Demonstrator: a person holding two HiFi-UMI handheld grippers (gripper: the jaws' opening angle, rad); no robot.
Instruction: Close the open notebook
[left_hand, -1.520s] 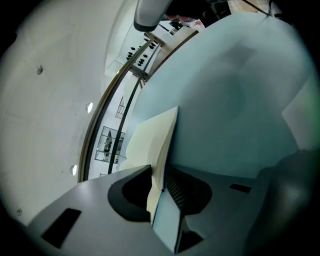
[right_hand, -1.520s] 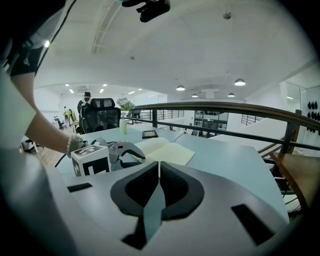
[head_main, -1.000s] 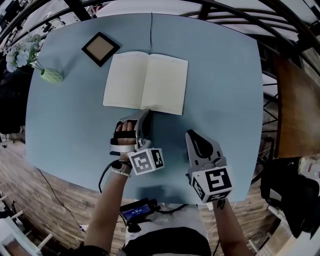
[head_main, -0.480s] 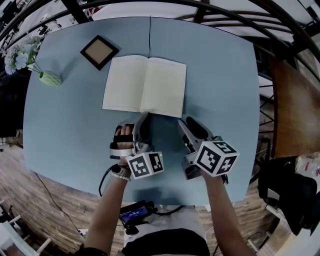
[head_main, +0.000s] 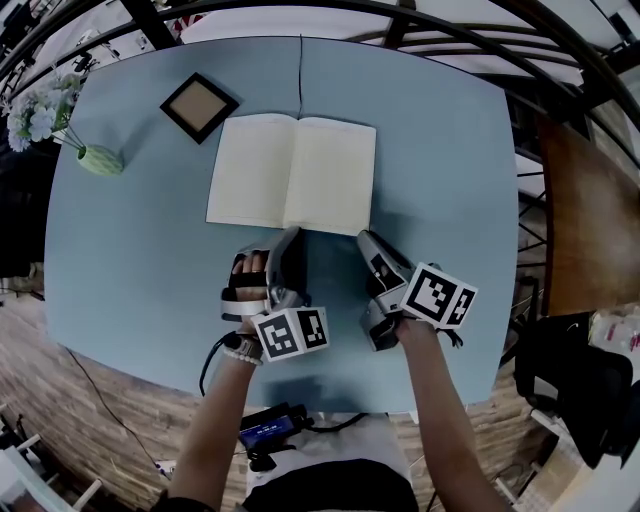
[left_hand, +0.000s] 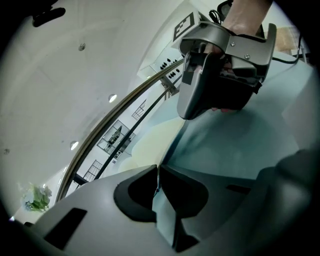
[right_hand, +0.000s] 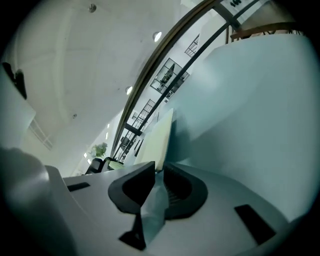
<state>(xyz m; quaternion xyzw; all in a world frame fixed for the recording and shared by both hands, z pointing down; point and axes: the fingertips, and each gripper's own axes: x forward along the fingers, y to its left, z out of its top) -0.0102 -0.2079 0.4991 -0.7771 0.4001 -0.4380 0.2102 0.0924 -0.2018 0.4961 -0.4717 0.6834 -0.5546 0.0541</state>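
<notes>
Since a second ago my right gripper (head_main: 368, 242) has rolled and come in to the near right corner of the open notebook (head_main: 292, 172), which lies flat mid-tabletop (head_main: 450, 150). Its jaws have just been closing to a narrow gap with nothing pinched, probably to catch the cover. My left gripper (head_main: 290, 238), jaws together and empty, sits by the spine, likely to steady it.
</notes>
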